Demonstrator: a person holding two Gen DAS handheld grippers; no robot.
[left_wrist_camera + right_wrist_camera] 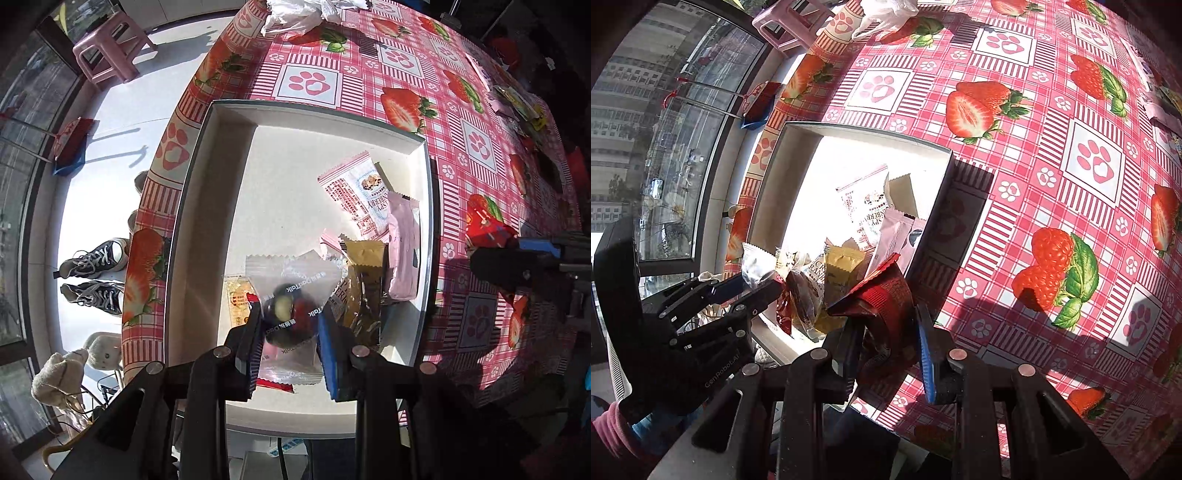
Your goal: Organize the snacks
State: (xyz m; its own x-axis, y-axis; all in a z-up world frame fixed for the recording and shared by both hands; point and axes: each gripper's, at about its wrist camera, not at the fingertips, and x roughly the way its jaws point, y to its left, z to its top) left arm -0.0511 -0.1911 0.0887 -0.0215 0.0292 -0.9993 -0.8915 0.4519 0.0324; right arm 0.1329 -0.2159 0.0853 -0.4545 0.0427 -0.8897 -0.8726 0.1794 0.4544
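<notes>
Holding a clear snack pouch w/ dark and pale pieces inside, your left gripper is clenched on it over the white box, low above the near end. Ahead and to its right in the box: a cranberry packet, a pink bar, a gold wrapper. Your right gripper is clamped on a crumpled red packet just outside the box's right wall, over the tablecloth – red check w/ strawberries and paw prints. Far ahead lies a crumpled white plastic bag. Left of your left gripper, past the table edge: sunlit floor, black sneakers, a pink stool, plush toys. From the right wrist, big windows look onto a street.
</notes>
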